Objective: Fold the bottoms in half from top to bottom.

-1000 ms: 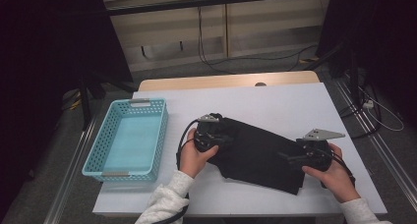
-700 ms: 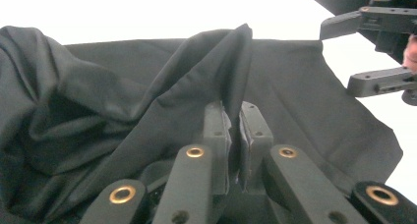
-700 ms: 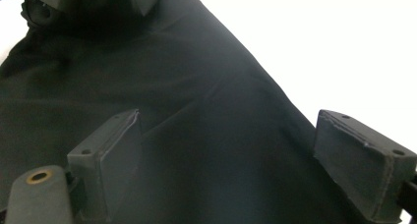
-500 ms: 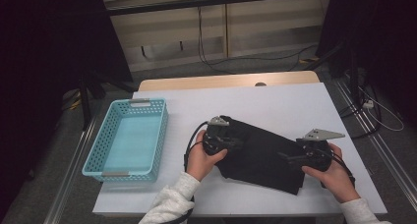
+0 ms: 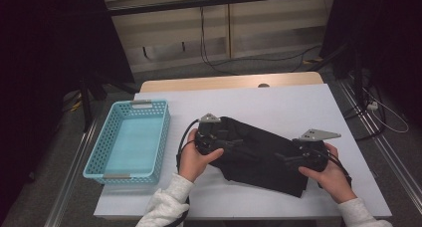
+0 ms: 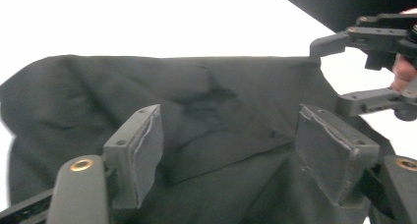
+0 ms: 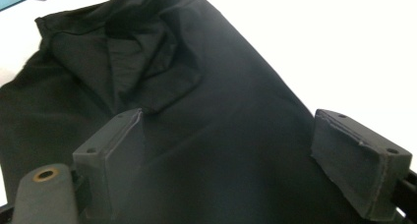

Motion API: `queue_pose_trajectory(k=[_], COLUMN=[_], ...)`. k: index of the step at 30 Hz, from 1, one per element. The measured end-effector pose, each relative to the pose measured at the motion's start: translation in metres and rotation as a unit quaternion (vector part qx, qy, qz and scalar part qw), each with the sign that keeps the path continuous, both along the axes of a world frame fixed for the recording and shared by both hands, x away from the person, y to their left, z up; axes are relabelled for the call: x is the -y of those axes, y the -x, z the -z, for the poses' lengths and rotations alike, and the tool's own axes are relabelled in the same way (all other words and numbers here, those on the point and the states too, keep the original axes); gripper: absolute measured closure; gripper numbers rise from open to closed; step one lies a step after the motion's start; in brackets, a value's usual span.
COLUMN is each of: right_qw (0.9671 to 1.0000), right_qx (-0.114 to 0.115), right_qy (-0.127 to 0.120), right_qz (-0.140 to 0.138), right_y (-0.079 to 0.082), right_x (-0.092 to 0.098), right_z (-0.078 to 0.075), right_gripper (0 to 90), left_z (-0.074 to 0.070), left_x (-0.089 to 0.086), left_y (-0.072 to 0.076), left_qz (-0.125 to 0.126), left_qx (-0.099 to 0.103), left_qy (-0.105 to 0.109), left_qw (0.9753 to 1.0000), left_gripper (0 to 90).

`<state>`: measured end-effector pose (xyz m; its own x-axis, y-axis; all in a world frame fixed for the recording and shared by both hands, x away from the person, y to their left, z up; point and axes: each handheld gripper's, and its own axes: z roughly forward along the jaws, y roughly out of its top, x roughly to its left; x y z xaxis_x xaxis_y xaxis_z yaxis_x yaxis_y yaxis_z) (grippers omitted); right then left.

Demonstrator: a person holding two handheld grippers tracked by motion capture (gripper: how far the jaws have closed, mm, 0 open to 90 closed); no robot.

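Black cloth (image 5: 261, 155), one piece, lies between two claws, long axis running from the left gripper (image 6: 228, 157) to the right gripper (image 7: 226, 160); both gape open over it. One blue basket (image 5: 130, 140) sits left.

From above, the black cloth (image 5: 259, 155) hides the table (image 5: 278, 105) beneath it, and both grippers' jaws blend into its darkness, so their gap cannot be read there. In the left gripper view the cloth runs off the bottom edge; the person's sleeves (image 5: 164, 207) are cropped below.
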<state>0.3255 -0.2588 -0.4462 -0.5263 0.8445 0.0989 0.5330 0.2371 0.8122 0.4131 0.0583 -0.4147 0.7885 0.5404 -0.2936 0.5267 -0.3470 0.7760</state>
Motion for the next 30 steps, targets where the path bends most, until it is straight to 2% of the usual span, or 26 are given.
queue_pose_trajectory(k=[8,13,15,17,20,23,24,27,29,30], right_qw=[0.9997,0.9995,0.9994,0.9995,0.9993,0.9988,0.9988,0.9991,0.9989,0.9988], right_qx=[0.001,0.005,0.007,0.002,0.001,0.001,0.002,-0.001,0.004,0.005], right_qy=[0.017,0.016,0.018,0.019,0.029,0.036,0.033,0.012,0.019,0.014], right_qz=[-0.016,-0.027,-0.029,-0.027,-0.025,-0.035,-0.036,-0.041,-0.043,-0.046], right_y=[-0.011,-0.016,-0.018,-0.022,-0.026,-0.027,-0.028,-0.032,-0.035,-0.038], right_x=[-0.022,-0.036,-0.041,-0.046,-0.053,-0.062,-0.066,-0.071,-0.076,-0.079], right_z=[0.001,-0.001,-0.002,-0.001,0.001,0.001,0.000,0.000,-0.001,-0.001], right_gripper=[14.6,16.5,18.7,19.6,24.4,32.4,37.2,42.6,46.3,52.4], left_z=[0.003,0.005,0.006,0.006,0.007,0.010,0.010,0.011,0.010,0.010], left_x=[-0.025,-0.033,-0.036,-0.039,-0.040,-0.041,-0.042,-0.042,-0.044,-0.043], left_y=[-0.005,-0.005,-0.005,-0.006,-0.006,-0.007,-0.007,-0.008,-0.008,-0.008], left_qz=[-0.044,-0.058,-0.062,-0.067,-0.073,-0.076,-0.071,-0.076,-0.077,-0.079], left_qx=[0.004,0.003,0.010,0.009,0.015,0.009,0.008,0.008,0.008,0.007], left_qy=[-0.016,-0.026,-0.036,-0.037,-0.046,-0.043,-0.048,-0.045,-0.043,-0.040], left_qw=[0.9989,0.9980,0.9974,0.9970,0.9961,0.9962,0.9963,0.9960,0.9961,0.9960], left_gripper=[21.0,19.5,19.1,18.7,18.5,18.3,18.3,18.0,17.9,17.9])
